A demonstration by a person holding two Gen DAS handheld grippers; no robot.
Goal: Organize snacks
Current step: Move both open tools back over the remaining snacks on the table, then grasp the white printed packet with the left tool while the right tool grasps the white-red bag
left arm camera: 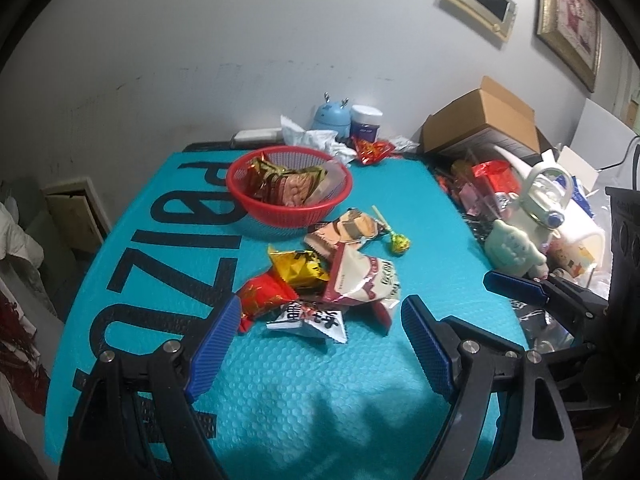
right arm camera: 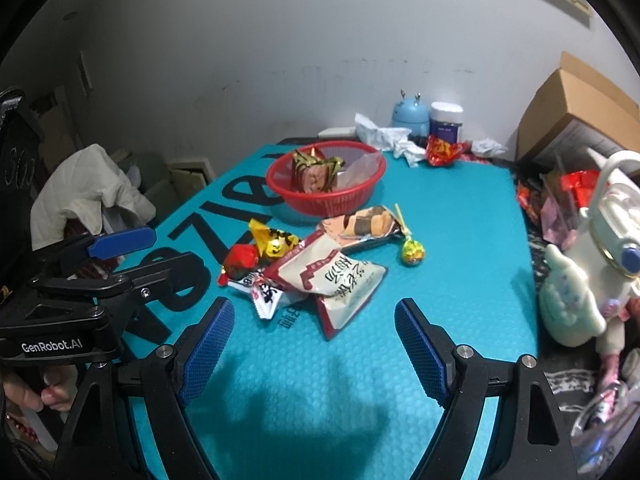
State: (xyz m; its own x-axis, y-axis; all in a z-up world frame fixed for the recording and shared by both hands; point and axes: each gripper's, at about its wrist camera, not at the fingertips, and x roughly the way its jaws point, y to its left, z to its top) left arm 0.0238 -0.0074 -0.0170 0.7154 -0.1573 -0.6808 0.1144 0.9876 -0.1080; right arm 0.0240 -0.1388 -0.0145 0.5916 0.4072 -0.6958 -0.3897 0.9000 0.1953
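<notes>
The teal surface [left arm camera: 360, 380] is carrying everything; the red basket [left arm camera: 289, 184] is sitting toward its far side, already holding a few packets; the loose snack pile [left arm camera: 340, 276] is lying just in front of the basket, wrappers overlapping, so a bite on one risks dragging its neighbours; the lollipop [left arm camera: 400, 243], right of the pile, could roll away if nudged; the left tongs [left arm camera: 320, 340] and right tongs [right arm camera: 314, 344] are both gaping wide, holding nothing.
</notes>
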